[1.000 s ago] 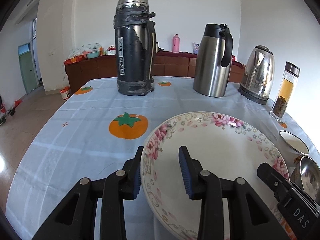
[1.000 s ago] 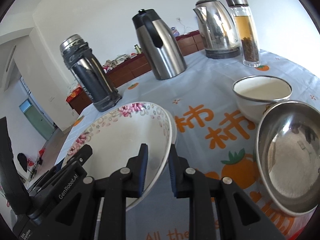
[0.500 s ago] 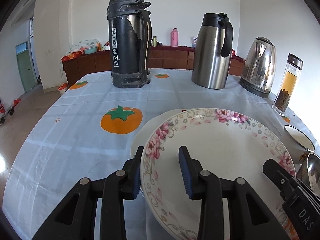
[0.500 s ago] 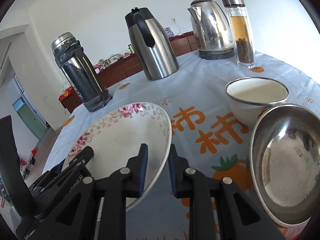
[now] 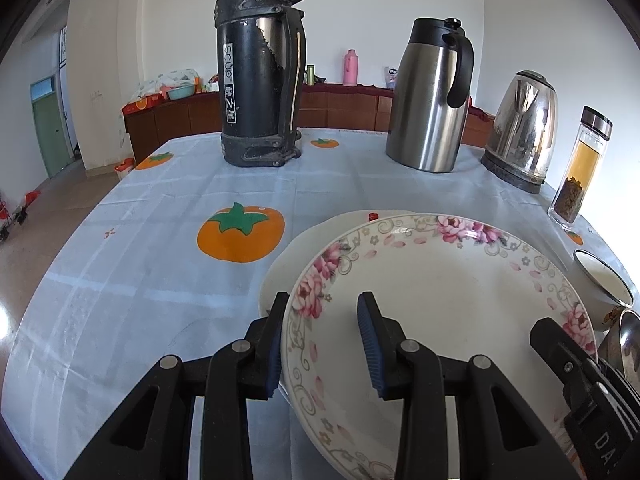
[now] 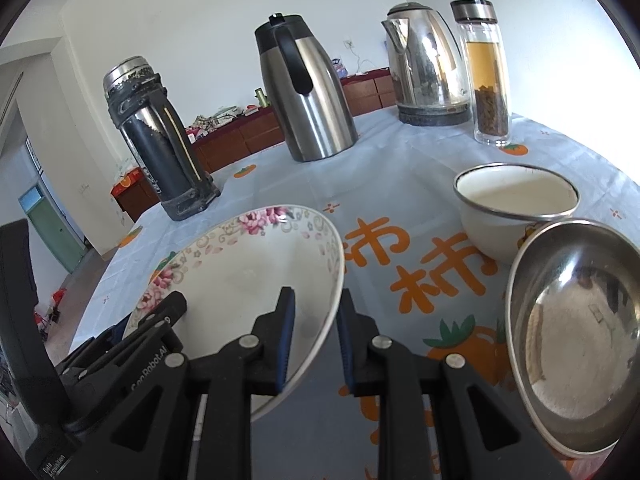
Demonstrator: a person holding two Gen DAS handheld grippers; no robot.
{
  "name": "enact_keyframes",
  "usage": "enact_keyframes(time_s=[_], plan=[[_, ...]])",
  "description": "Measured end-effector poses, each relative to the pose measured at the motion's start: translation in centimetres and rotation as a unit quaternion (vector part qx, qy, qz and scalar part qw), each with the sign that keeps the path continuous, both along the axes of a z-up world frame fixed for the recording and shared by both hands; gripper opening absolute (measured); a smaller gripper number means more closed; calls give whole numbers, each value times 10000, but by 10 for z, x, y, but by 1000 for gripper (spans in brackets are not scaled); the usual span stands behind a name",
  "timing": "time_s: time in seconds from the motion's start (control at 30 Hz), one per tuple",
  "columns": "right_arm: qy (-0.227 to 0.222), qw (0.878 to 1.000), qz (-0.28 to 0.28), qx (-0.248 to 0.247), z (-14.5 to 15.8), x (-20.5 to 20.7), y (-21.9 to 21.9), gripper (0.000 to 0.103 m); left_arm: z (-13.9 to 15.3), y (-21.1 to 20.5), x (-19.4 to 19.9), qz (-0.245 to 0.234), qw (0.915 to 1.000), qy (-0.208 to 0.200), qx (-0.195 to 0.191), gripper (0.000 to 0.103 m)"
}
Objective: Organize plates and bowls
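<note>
A deep white plate with a pink flower rim [image 5: 432,296] is carried between both grippers. My left gripper [image 5: 322,340] is shut on its left rim, one pad outside and one inside. At the opposite rim of the floral plate [image 6: 248,272] my right gripper [image 6: 315,332] grips the same way. Just under it, a plain white plate [image 5: 292,256] lies on the tablecloth and shows along the left and far side. To the right stand a steel bowl [image 6: 576,340] and a white enamel bowl [image 6: 516,208].
Along the back of the table [image 5: 160,240] stand a tall black flask [image 5: 260,68], a steel jug [image 5: 432,96], a kettle [image 5: 520,124] and a glass tea bottle [image 5: 580,164]. The table's left edge drops to the floor.
The floral plate and both grippers have shifted until the plain white plate shows beneath its left side. Both grips look the same.
</note>
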State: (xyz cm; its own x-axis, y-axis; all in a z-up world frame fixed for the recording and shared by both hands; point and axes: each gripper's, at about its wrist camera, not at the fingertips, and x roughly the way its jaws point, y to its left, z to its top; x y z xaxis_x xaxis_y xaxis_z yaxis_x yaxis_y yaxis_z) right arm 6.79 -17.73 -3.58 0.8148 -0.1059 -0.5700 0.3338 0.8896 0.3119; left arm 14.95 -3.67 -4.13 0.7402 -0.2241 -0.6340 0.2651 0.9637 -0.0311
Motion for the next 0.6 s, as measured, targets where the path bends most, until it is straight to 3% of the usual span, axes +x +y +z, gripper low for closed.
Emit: enact_keyframes(time_s=[0.17,0.27,0.6], plan=[[-22,9998,-35,-183,4,-2,4,26,-1,-4,0,-55,10000,27,72,37],[-29,9996,-49,-290,7,-4,8,34,-2,-6,0,-77,9999,40,140,37],[107,9984,-65,-543,8,-1,12,36,-2,-4,-1,-46,9999,14,141,37]])
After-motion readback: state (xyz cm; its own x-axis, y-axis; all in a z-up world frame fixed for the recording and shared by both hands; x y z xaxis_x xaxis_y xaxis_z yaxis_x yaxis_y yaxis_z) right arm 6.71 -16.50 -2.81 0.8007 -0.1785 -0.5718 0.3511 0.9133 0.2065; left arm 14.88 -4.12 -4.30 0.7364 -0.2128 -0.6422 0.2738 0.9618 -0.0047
